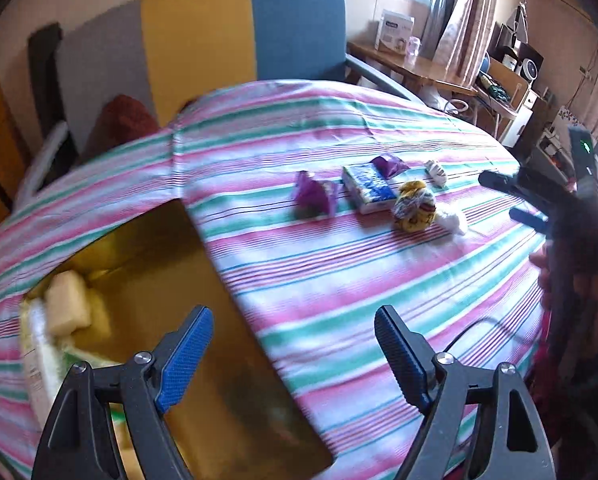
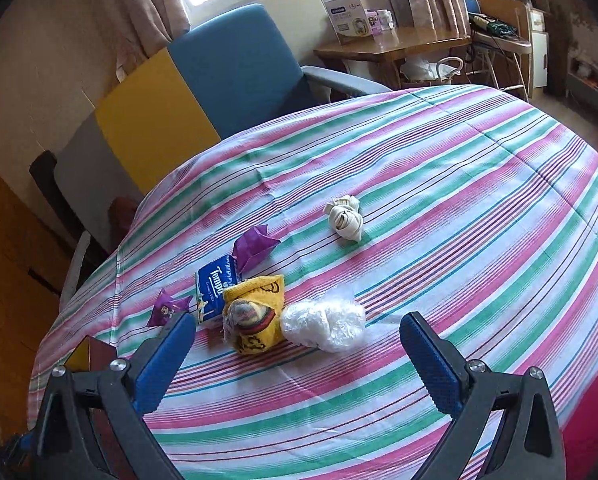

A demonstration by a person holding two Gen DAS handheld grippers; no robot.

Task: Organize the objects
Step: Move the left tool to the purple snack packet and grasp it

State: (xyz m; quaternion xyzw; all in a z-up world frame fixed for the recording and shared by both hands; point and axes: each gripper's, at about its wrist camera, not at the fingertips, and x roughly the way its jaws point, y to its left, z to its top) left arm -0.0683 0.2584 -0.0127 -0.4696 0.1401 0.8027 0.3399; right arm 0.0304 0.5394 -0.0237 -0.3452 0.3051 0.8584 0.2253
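Your left gripper (image 1: 295, 344) hangs wide and empty over the box (image 1: 203, 320), which already holds some pale items. Your right gripper (image 2: 299, 356) is also wide, empty, just short of the yellow roll (image 2: 255, 316) and white bag (image 2: 325, 324) on the striped cloth (image 2: 459, 220). You seem between picks; next, straddle one item squarely.

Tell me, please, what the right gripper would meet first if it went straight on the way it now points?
Most likely the crumpled clear plastic bag, lying just ahead between the open right gripper fingers, slightly left of centre. The yellow rolled sock sits beside it, further left. Depth is uncertain through the fisheye, so the striped cloth might come first.
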